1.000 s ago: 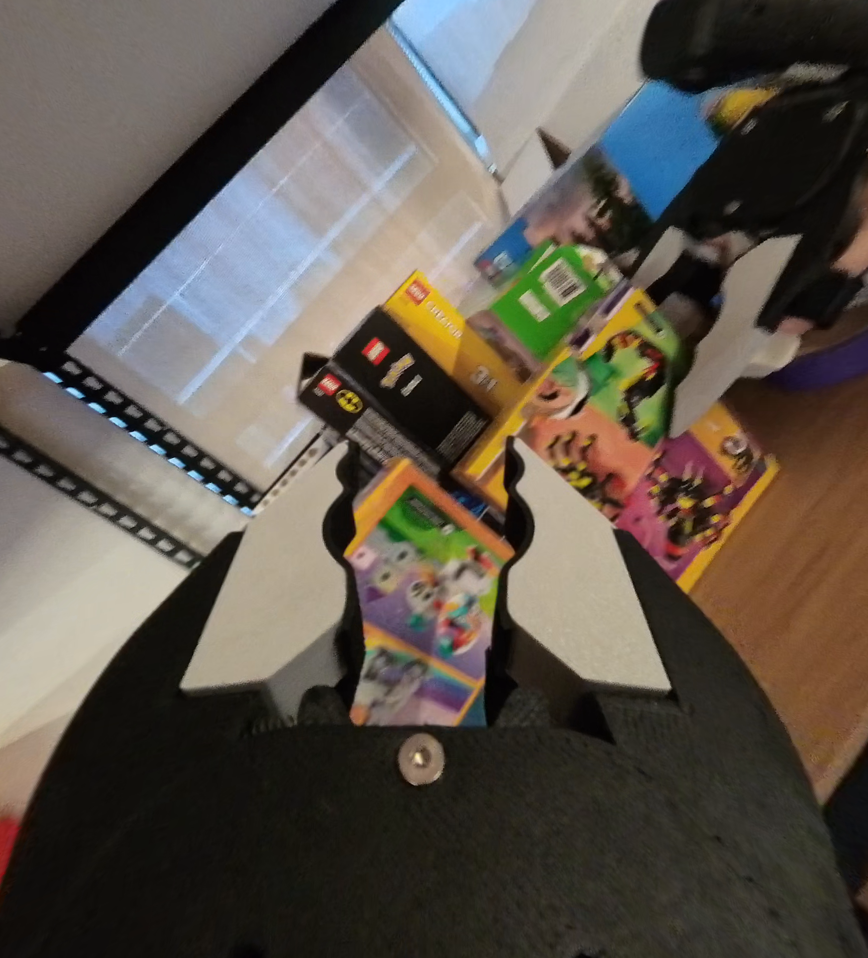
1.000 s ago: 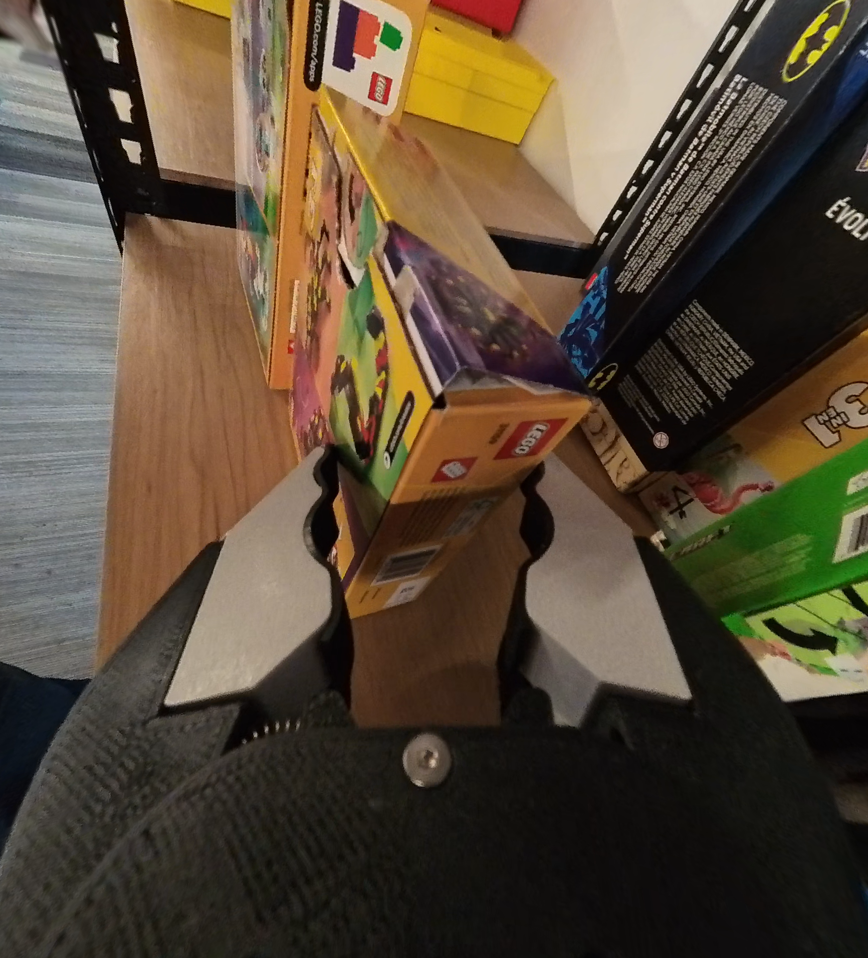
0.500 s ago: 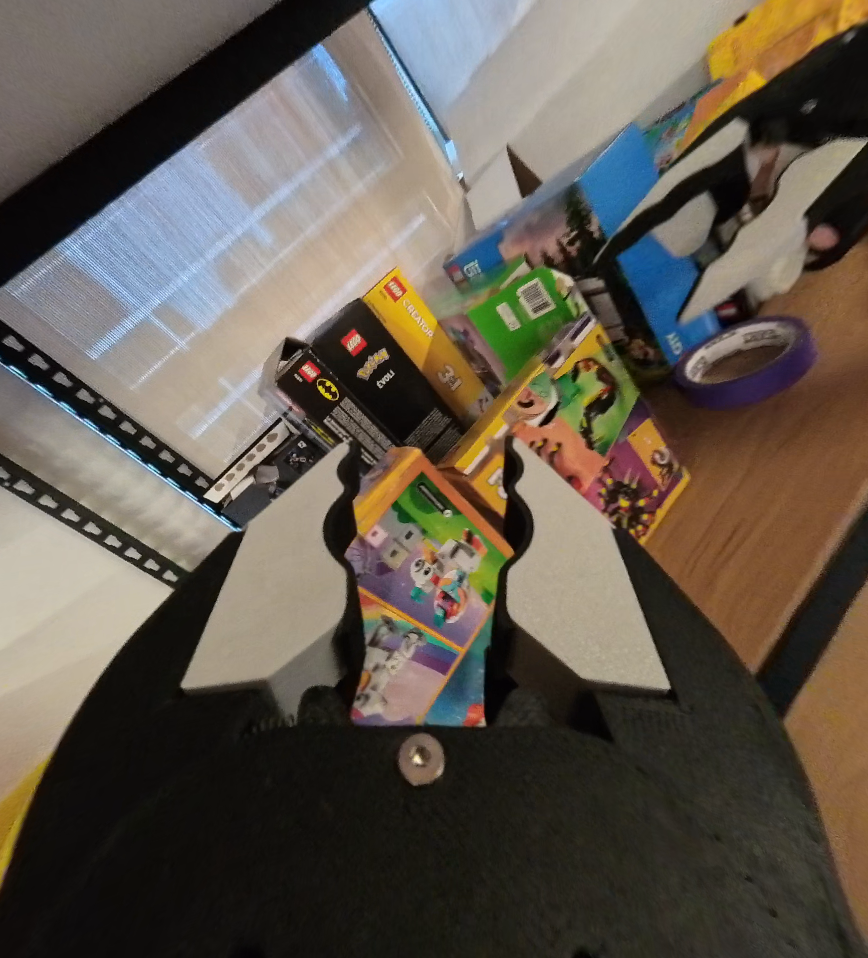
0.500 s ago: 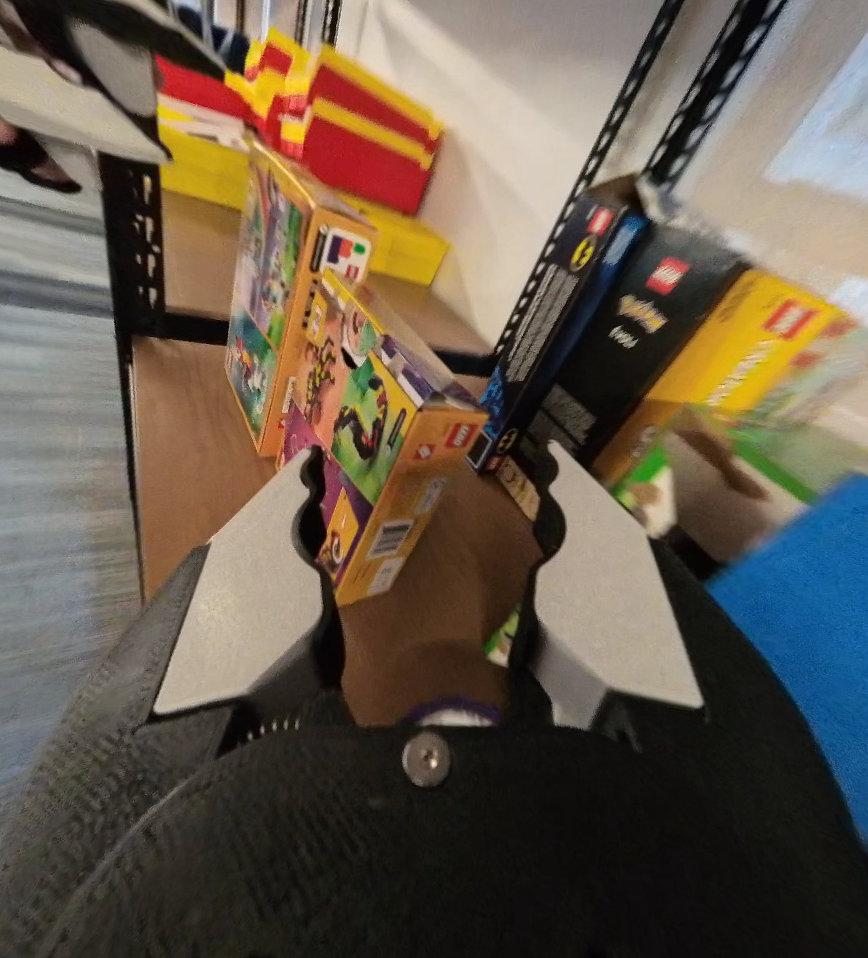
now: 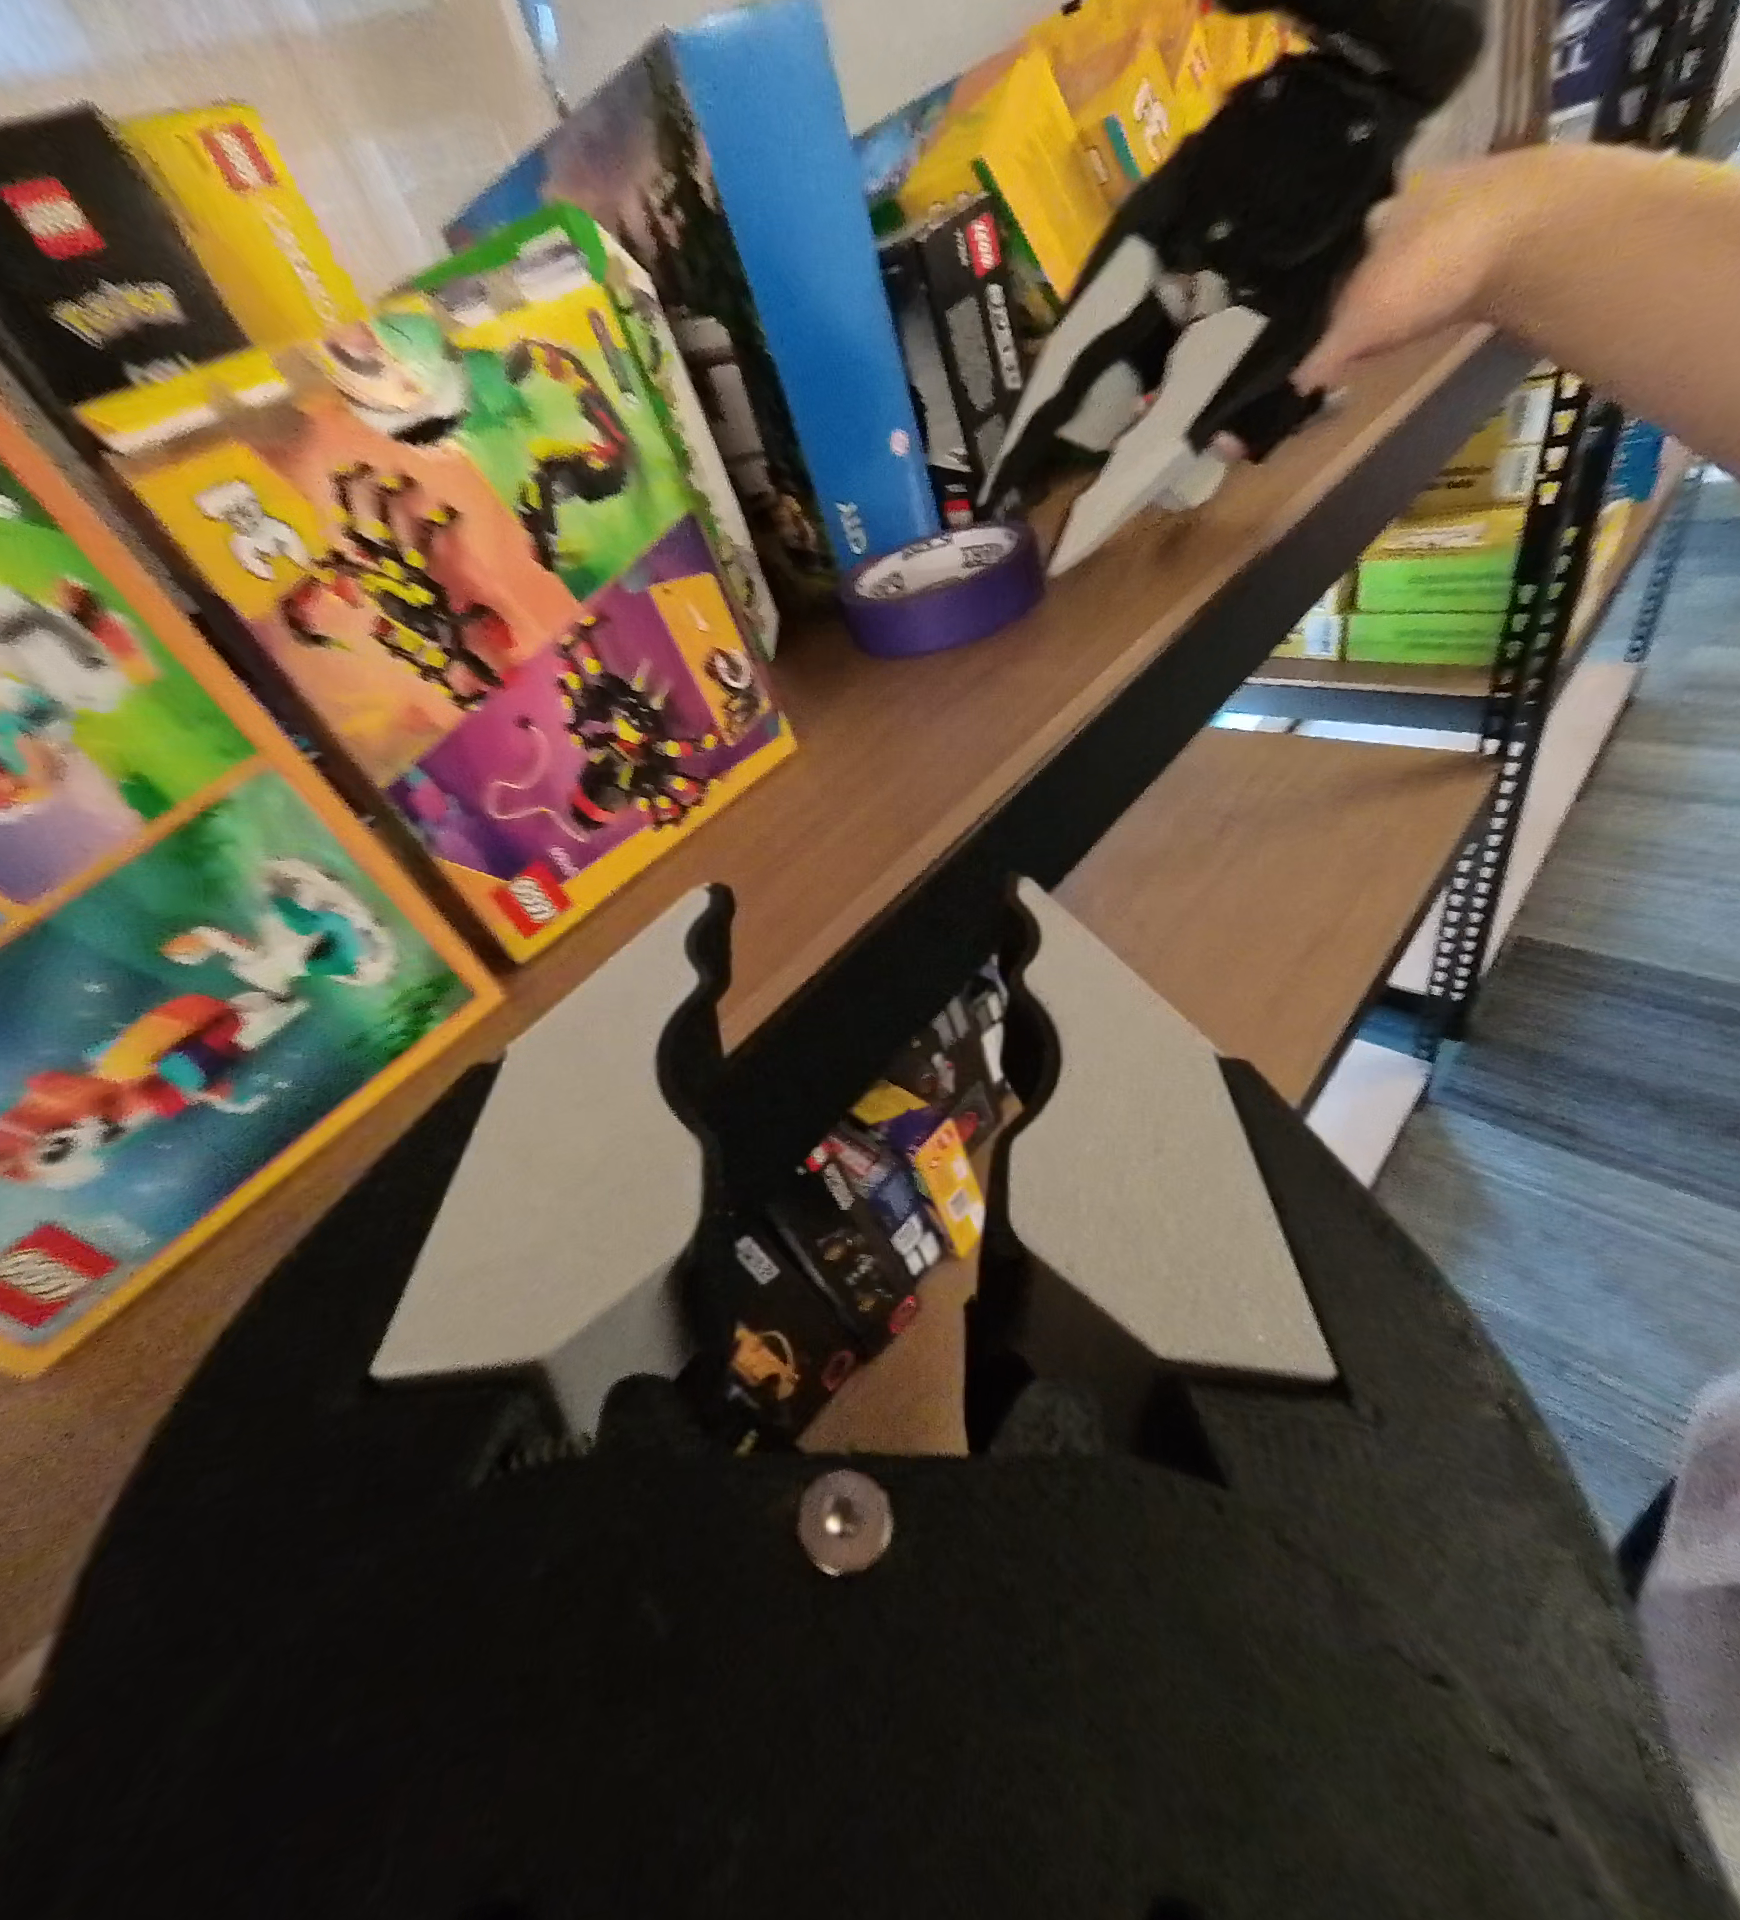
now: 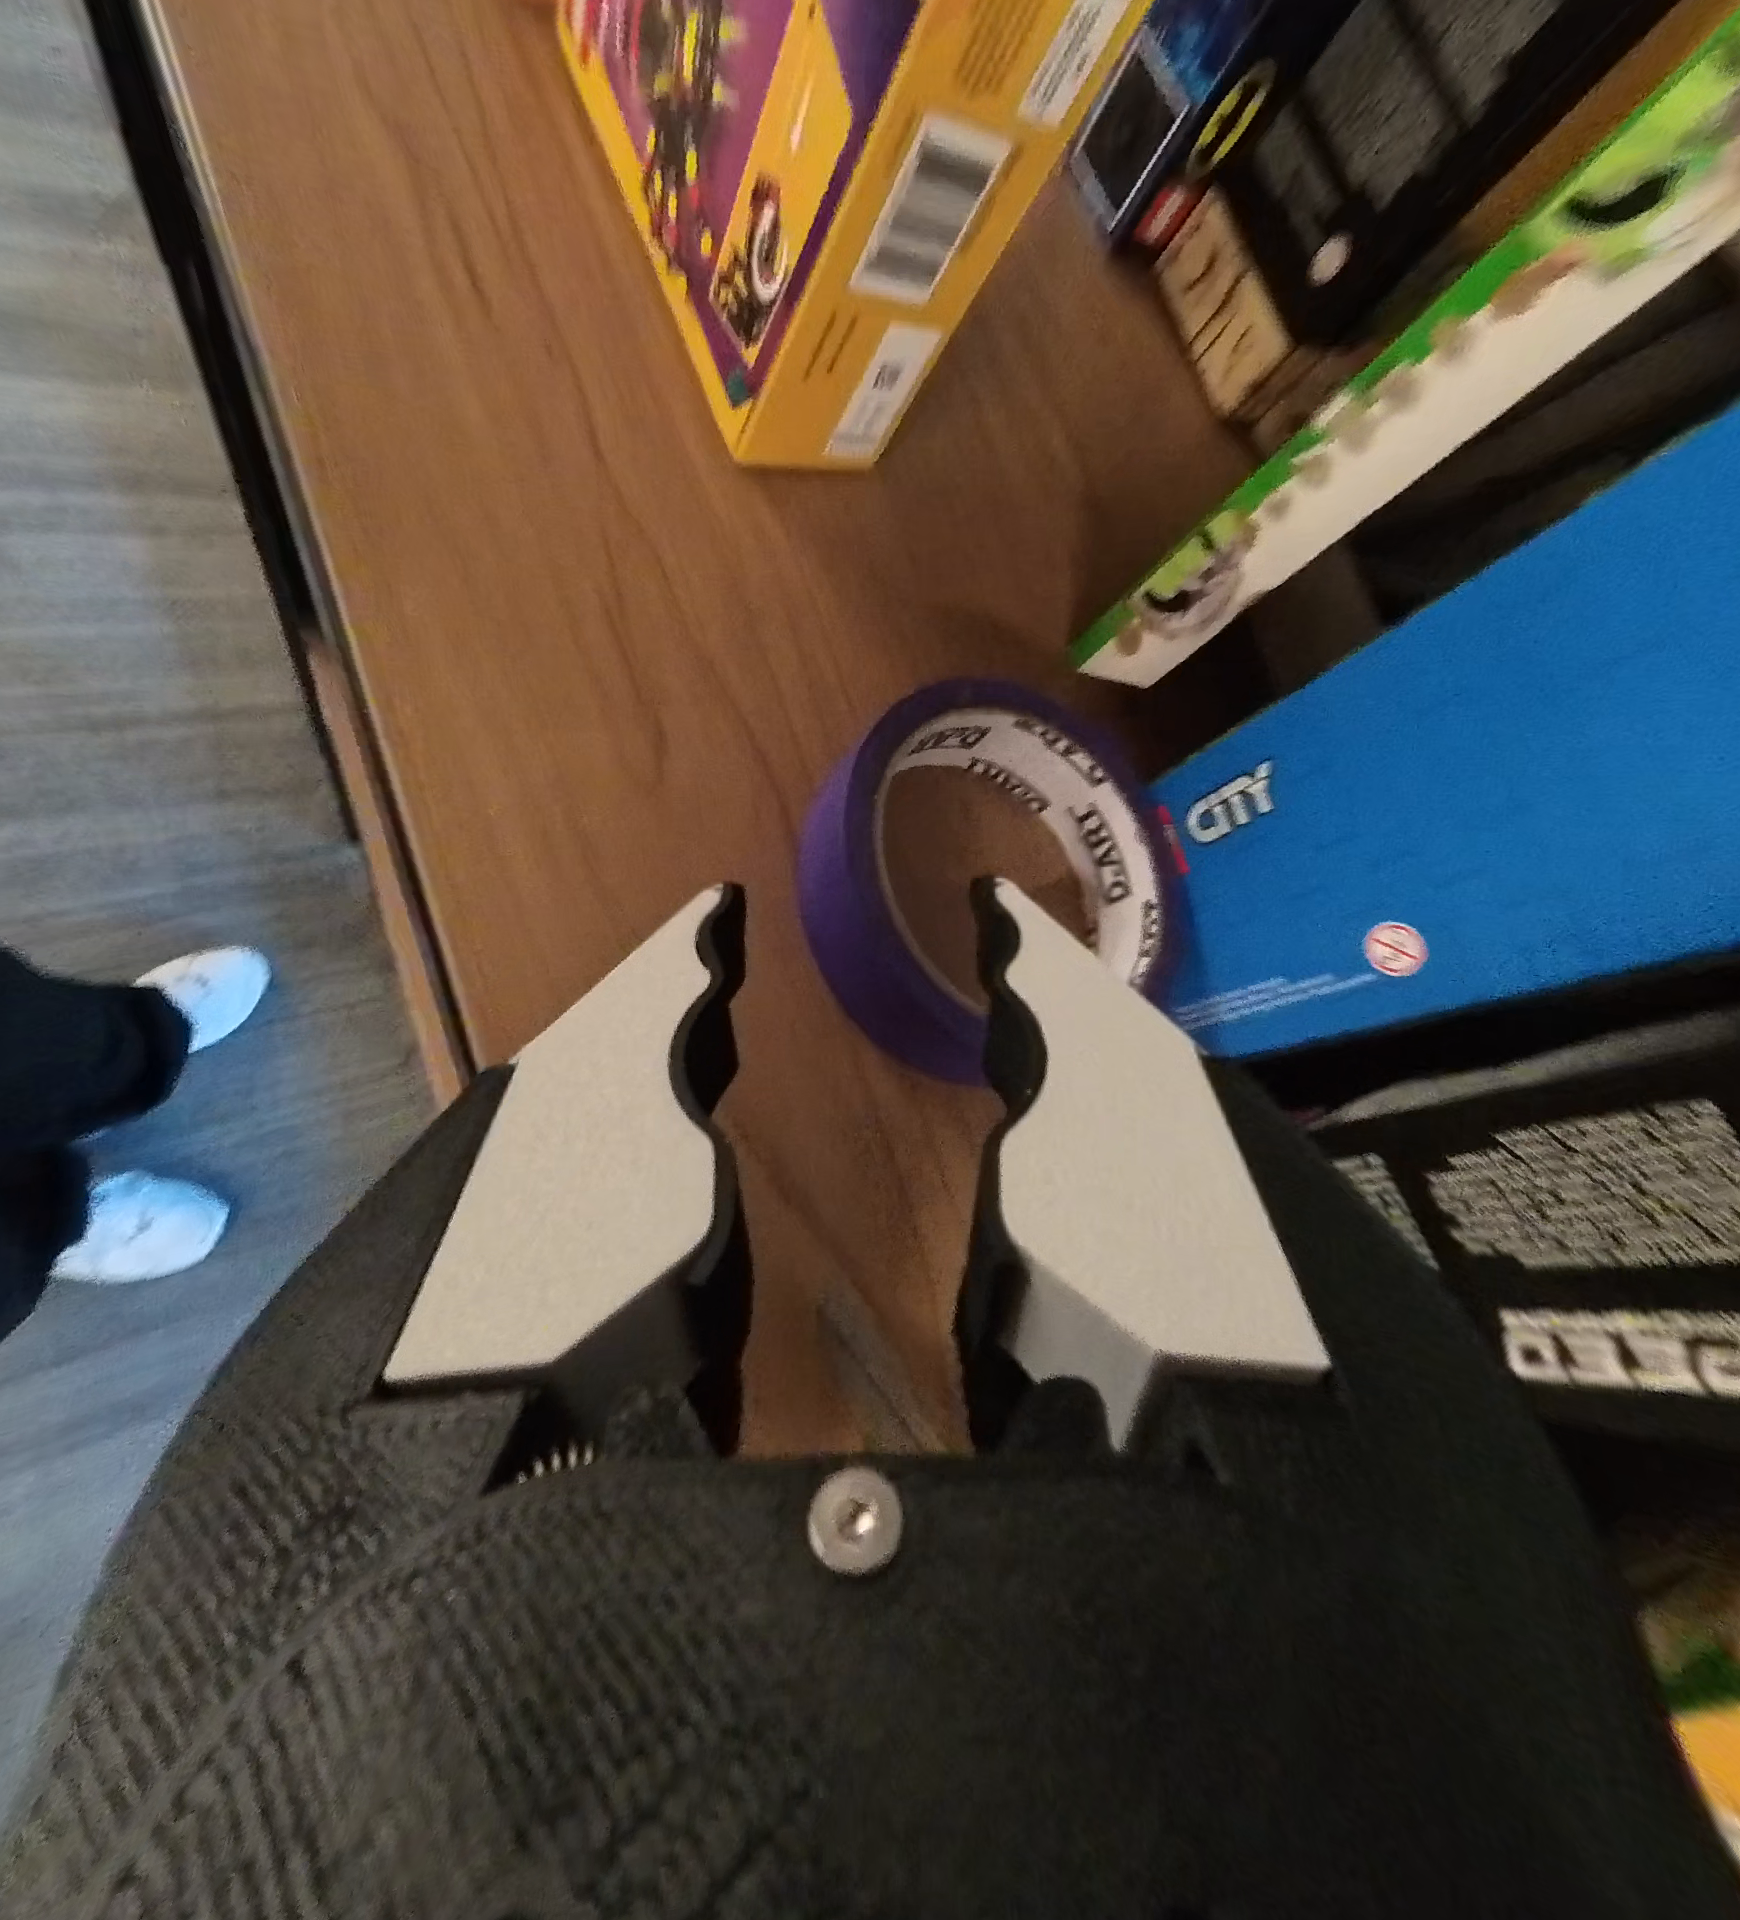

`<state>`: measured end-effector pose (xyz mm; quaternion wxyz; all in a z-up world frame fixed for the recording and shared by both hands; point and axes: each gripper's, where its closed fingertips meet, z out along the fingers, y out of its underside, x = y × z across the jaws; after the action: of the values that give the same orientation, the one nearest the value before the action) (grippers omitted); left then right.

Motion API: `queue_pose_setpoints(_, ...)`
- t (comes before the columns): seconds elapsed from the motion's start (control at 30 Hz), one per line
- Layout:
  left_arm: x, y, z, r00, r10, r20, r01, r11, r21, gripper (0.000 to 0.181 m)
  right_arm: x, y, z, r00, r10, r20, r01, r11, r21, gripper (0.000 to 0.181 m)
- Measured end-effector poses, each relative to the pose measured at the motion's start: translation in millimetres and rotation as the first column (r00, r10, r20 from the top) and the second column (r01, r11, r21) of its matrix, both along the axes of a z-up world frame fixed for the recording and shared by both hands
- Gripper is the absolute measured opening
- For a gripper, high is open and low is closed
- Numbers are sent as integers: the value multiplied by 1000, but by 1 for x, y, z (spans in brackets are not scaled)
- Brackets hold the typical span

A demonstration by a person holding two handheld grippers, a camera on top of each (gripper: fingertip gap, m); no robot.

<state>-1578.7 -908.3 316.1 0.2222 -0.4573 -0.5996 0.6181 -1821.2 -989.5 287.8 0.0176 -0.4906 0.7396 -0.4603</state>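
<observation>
Right wrist view: right gripper [image 6: 855, 894] parted, empty, tips straddling the near wall of a purple masking-tape roll [image 6: 985, 868] lying flat on the wooden shelf [image 6: 554, 582]. Light, stiff ring; pinch one wall. Left gripper [image 5: 871, 914] gapes empty.

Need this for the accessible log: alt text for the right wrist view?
The open, empty right tool hangs over a wooden shelf, its tips just short of a purple tape roll. Toy boxes line the shelf, a blue box beside the roll and a yellow box farther off.
</observation>
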Motion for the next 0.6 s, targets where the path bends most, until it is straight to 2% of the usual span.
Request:
queue_pose_setpoints(0.13, -16, 8, -8, 998, -54, 17, 53, 998, 38, 50, 7, -11, -24, 998, 9, -65, 4, 979, 203, 40)
queue_pose_setpoints(0.2, -21, 12, -6, 997, -75, 15, 74, 996, 42, 49, 12, -13, -27, 999, 0, -50, 13, 963, 270, 18)
queue_pose_setpoints(0.3, -26, 19, -10, 995, -97, -6, 97, 992, 77, 48, 14, -10, -27, 999, 32, -39, -19, 952, 306, 11)
queue_pose_setpoints(0.37, -26, 24, -15, 994, -110, -23, 112, 988, 104, 47, 34, 9, -16, 990, 87, 112, -122, 929, 350, 10)
queue_pose_setpoints(0.43, -25, 31, -20, 992, -124, -34, 127, 985, 119, 48, 63, 38, 18, 919, 165, 358, -282, 910, 304, 9)
queue_pose_setpoints(0.47, -23, 33, -20, 990, -133, -44, 138, 983, 120, 49, 79, 58, 41, 845, 213, 491, -377, 888, 263, 9)
queue_pose_setpoints(0.5, -20, 36, -19, 987, -148, -62, 154, 981, 121, 50, 95, 82, 68, 725, 270, 634, -493, 846, 203, 9)
queue_pose_setpoints(0.57, -17, 41, -8, 970, -201, -136, 218, 968, 123, 53, 122, 130, 123, 363, 334, 870, -712, 701, 27, 8)
queue_pose_setpoints(0.6, -15, 43, 4, 950, -239, -201, 267, 955, 126, 54, 130, 149, 145, 177, 310, 934, -786, 616, -56, 8)
